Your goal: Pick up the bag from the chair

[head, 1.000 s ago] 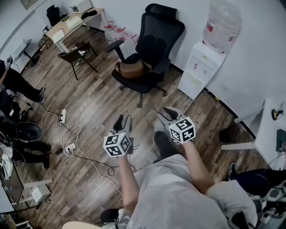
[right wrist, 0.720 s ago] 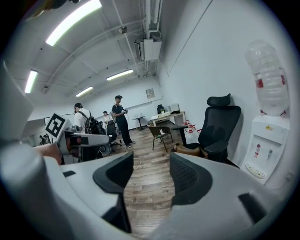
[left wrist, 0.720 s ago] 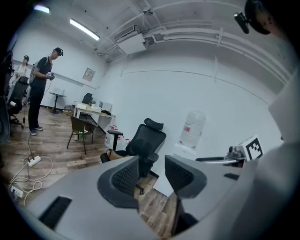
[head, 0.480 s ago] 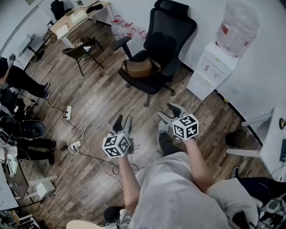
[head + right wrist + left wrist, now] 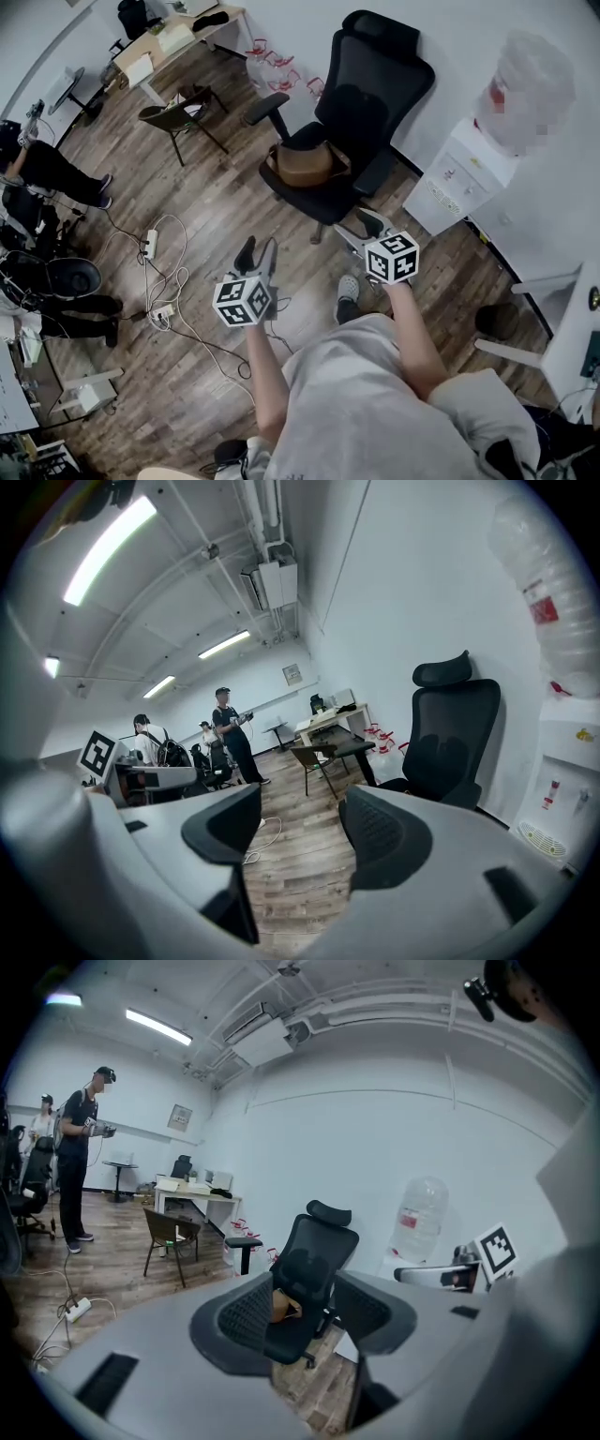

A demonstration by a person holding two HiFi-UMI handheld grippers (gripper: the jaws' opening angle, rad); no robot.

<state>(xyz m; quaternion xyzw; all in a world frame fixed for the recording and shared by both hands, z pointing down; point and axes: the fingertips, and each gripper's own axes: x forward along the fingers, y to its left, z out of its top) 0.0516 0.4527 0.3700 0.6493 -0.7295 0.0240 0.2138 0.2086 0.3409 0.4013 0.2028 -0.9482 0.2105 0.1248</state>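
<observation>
A brown bag [image 5: 305, 164] lies on the seat of a black office chair [image 5: 370, 103] by the white wall. In the head view my left gripper [image 5: 258, 255] is held open above the wooden floor, short of the chair. My right gripper [image 5: 363, 226] is open too, close to the chair's base. The left gripper view frames the bag [image 5: 284, 1308] and chair [image 5: 317, 1255] between its open jaws [image 5: 305, 1312], nothing held. The right gripper view [image 5: 300, 832] looks past the chair [image 5: 452, 733] at its right, jaws empty.
A water dispenser [image 5: 469, 178] stands right of the chair. A small wooden chair [image 5: 178, 112] and a desk [image 5: 178, 37] are at the back left. Cables and a power strip [image 5: 150, 246] lie on the floor at left. People stand at the far left [image 5: 47, 169].
The chair and bag have come nearer and lower in the head view. Both grippers stay open and have moved a little toward the chair.
</observation>
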